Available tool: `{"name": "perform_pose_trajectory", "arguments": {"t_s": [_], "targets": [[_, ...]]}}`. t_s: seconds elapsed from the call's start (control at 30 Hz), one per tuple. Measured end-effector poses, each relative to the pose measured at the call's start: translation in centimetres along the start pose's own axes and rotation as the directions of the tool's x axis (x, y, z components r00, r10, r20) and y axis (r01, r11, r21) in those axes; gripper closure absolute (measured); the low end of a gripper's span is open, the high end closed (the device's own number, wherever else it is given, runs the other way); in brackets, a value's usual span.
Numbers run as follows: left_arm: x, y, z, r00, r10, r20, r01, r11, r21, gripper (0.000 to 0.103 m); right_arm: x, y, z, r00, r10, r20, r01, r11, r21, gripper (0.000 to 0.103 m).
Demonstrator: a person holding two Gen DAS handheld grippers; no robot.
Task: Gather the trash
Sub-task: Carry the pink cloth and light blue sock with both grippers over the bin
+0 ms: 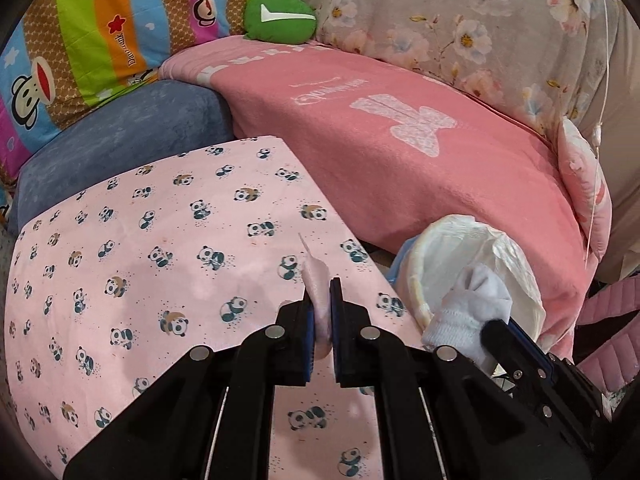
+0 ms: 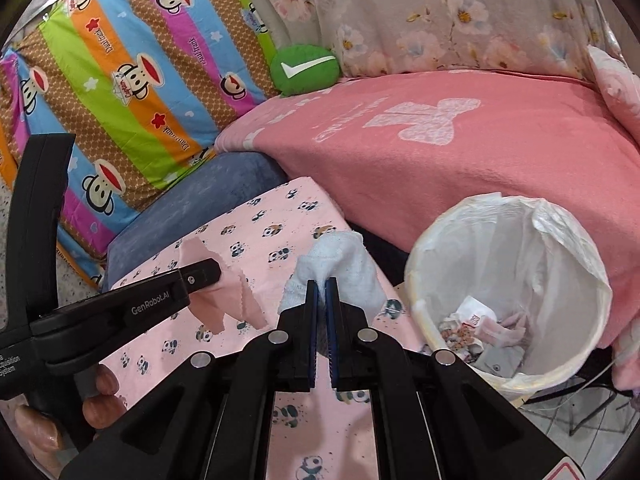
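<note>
**Two grippers, each holding one piece of trash beside the lined bin**

The left gripper (image 1: pixel 323 292) has its jaws pinching a torn pink scrap (image 1: pixel 318 292), which stands up between the blue pads above the panda-print tabletop (image 1: pixel 140 248). From the right wrist view the same left gripper (image 2: pixel 204 272) enters from the left, the pink scrap (image 2: pixel 224 300) hanging ragged-edged from its tip over the panda cloth (image 2: pixel 280 216); the person's fingers (image 2: pixel 102 400) wrap its handle at lower left.

The right gripper (image 2: pixel 322 284) has its jaws pressed onto a crumpled white tissue (image 2: pixel 340 264), held over the tabletop's right edge, just beside the waste bin (image 2: pixel 416 280). The bin carries a white plastic liner (image 2: pixel 560 248) and holds assorted wrappers and paper (image 2: pixel 480 328) at its bottom. In the left wrist view the white tissue (image 1: pixel 468 308) sits in front of the bin's opening (image 1: pixel 424 248), with the right gripper (image 1: pixel 496 326) reaching in from the lower right.

Behind lie a pink blanket (image 1: pixel 400 160), a blue cushion (image 1: pixel 120 140), a striped monkey-print pillow (image 2: pixel 132 80), a green round cushion (image 1: pixel 280 18) and floral fabric (image 2: pixel 460 20).
</note>
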State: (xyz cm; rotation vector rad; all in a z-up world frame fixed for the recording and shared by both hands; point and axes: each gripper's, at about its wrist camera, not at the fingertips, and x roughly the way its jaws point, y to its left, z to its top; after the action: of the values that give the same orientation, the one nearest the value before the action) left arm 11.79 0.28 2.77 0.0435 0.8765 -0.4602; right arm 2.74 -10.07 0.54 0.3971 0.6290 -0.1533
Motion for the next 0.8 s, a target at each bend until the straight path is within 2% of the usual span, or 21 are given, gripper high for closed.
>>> {"name": "perform_pose_trajectory", "arguments": {"t_s": [0.4, 0.8], "targets": [[-1.8, -6.4, -0.7, 0.999, -0.05, 0.019, 0.048, 0.995, 0.091, 0.097, -5.4, -6.4, 0.0, 0.997, -0.037, 0.069, 0.03, 0.994, 0.106, 0.097], [-1.9, -10.8, -1.1, 0.997, -0.079, 0.012, 0.076, 0.983, 0.164, 0.096, -7.8, -9.8, 0.5, 0.993, -0.054, 0.105, 0.039, 0.988, 0.147, 0.097]]}}
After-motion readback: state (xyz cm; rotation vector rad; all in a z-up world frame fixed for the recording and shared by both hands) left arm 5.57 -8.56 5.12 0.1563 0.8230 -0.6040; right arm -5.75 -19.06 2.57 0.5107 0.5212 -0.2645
